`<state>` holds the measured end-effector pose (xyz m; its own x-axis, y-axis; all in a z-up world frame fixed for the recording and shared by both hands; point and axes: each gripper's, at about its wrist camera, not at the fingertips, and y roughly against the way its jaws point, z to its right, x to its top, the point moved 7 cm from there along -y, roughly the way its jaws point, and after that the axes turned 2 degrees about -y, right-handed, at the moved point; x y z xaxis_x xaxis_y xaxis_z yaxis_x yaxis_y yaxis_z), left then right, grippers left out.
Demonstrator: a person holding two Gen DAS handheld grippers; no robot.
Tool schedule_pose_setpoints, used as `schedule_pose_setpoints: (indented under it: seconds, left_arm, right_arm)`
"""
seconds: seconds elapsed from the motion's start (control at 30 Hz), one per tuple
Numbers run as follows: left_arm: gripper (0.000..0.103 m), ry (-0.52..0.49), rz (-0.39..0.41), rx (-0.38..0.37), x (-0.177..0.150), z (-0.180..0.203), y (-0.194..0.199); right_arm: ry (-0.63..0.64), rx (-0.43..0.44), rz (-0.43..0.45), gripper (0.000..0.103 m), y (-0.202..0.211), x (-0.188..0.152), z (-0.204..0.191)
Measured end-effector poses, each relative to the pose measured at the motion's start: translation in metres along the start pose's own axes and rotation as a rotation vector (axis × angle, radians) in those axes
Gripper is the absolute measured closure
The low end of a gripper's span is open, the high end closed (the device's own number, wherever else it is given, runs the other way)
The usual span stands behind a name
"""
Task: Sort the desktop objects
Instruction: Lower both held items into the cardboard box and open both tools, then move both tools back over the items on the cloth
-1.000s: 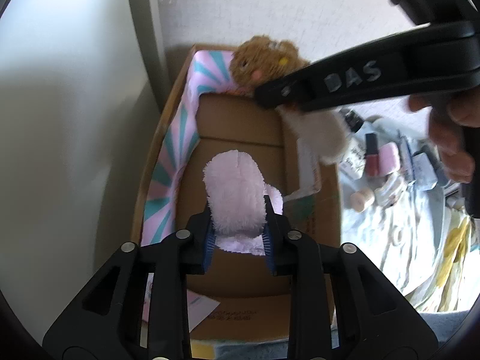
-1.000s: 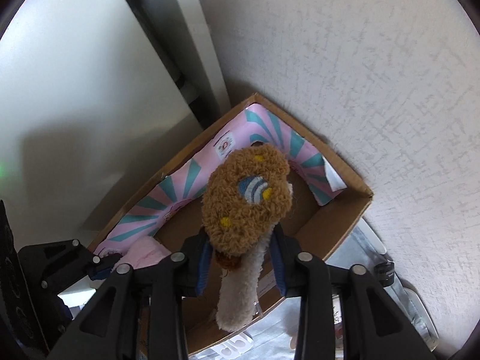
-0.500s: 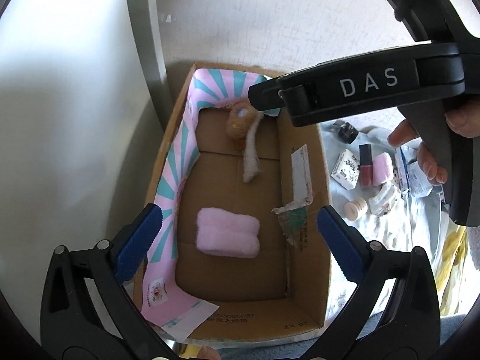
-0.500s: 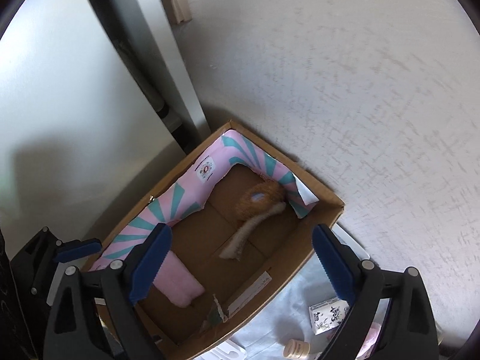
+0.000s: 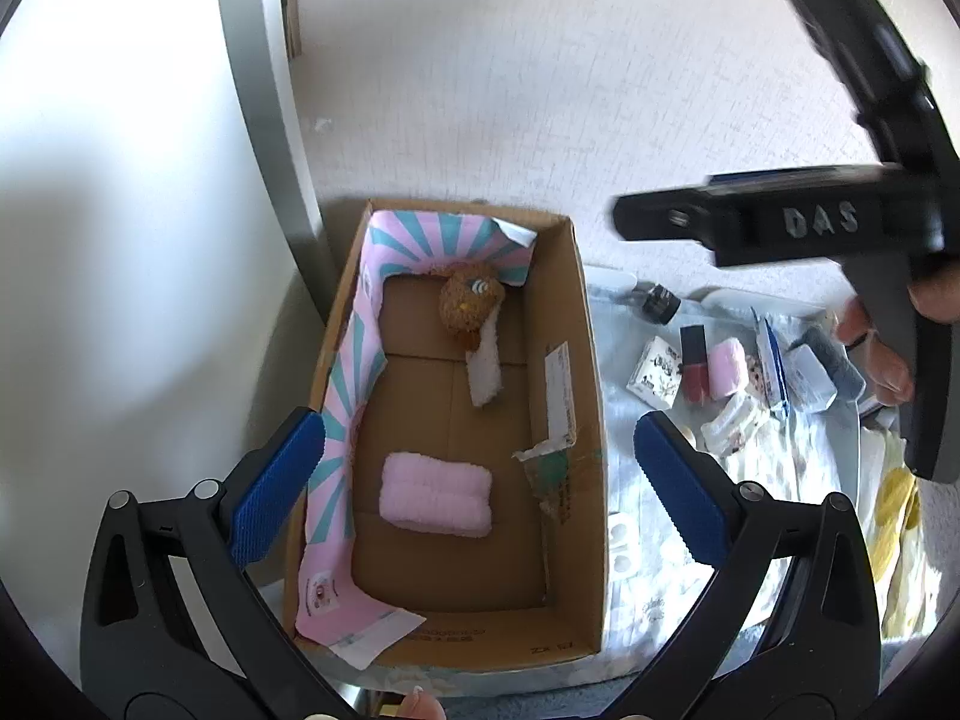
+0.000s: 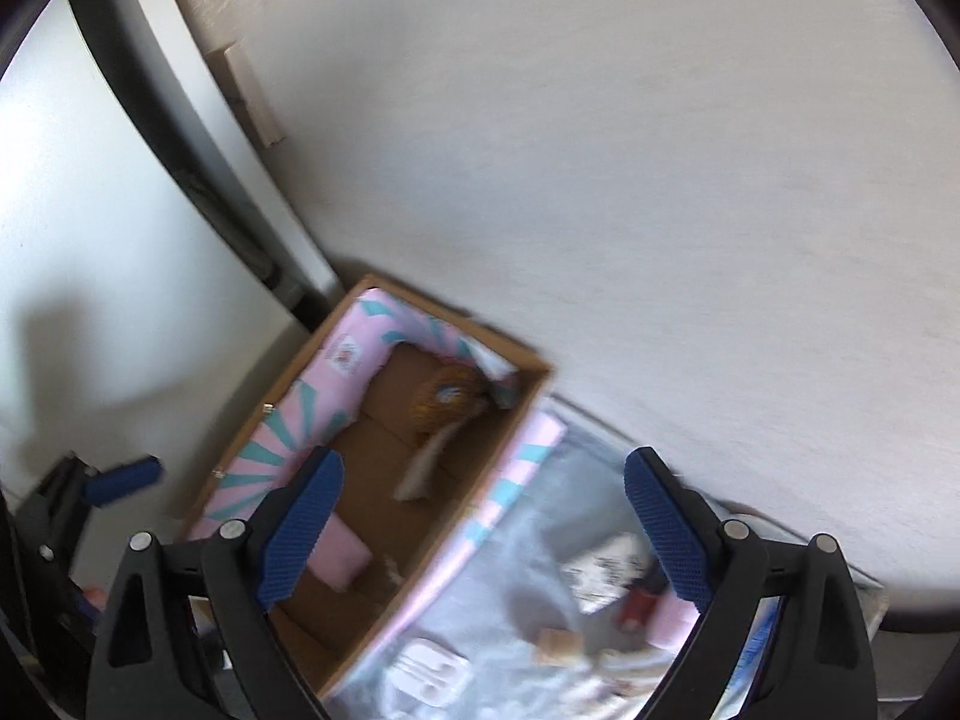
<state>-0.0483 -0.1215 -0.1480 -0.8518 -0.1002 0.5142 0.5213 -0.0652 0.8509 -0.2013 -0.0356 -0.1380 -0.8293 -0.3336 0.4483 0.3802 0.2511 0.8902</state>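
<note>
I hold both tongs released, nothing between pads: left tongs, right tongs. Pink plush block and brown fuzzy toy lie in cardboard box, apart. Both look soft, light, squashy; I judge mid-body pinch best. Nail polish bottle on tabletop beside box: hard, slippery, probably glass.

Both grippers spread wide, nothing between the pads

The left gripper points steeply down, its blue pads far apart, jaws having just opened, empty. The right gripper is likewise tilted down and gaping, just opened, empty; from the left wrist view its black body sits at 2 o'clock, a hand around its handle.
</note>
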Motion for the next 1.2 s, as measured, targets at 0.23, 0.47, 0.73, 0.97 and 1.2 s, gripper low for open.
schedule_pose_setpoints:
  seconds: [0.23, 0.47, 0.73, 0.97, 1.2]
  left_arm:
    - [0.000, -0.022, 0.064, -0.006, 0.013, 0.020, 0.016]
    - [0.000, -0.047, 0.093, -0.062, 0.020, 0.052, 0.026]
    - [0.000, -0.074, 0.100, -0.133, 0.016, 0.089, 0.030]
    - [0.000, -0.116, 0.069, -0.147, -0.001, 0.119, 0.019]
    - [0.000, -0.146, 0.025, -0.115, -0.027, 0.143, 0.002]
  right_arm:
    - [-0.022, -0.070, -0.005, 0.009, 0.029, -0.025, 0.032]
    - [-0.060, -0.183, 0.036, 0.009, 0.062, -0.050, 0.072]
    - [-0.178, -0.226, 0.059, 0.009, 0.105, -0.093, 0.132]
    - [-0.244, -0.255, 0.059, 0.009, 0.130, -0.125, 0.189]
    - [-0.289, -0.246, 0.039, 0.009, 0.124, -0.154, 0.237]
